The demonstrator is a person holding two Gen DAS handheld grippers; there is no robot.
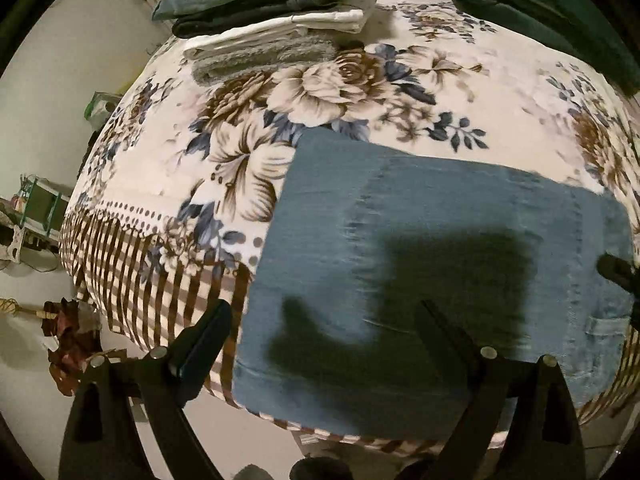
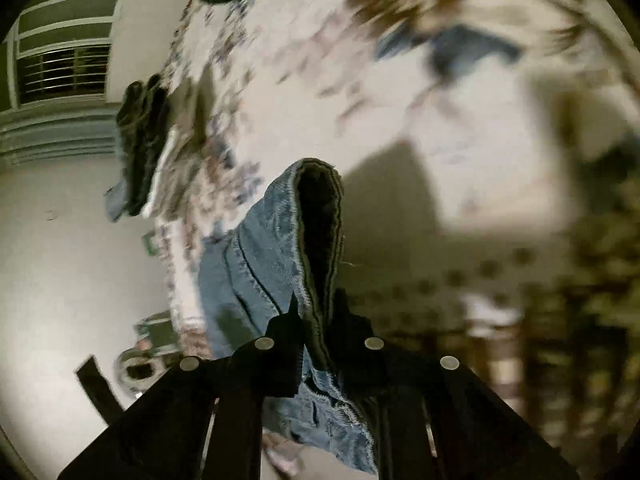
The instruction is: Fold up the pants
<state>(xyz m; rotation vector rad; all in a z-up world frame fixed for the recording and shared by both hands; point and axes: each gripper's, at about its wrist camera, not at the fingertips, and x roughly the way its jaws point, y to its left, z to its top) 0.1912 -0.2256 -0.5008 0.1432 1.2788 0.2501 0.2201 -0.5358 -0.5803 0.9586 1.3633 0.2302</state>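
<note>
The pants (image 1: 420, 264) lie as a flat denim rectangle on the bed (image 1: 400, 92), at its near striped edge, well apart from the folded stack (image 1: 272, 16) at the far side. The left gripper (image 1: 324, 328) hovers spread over the pants' near edge, holding nothing. The right gripper (image 2: 320, 312) is pinching a thick hemmed denim edge, lifted off the bed. To fold well, it seems best to carry that pinched edge across the pants, keep it taut, and line it up with the opposite edge before letting go.
</note>
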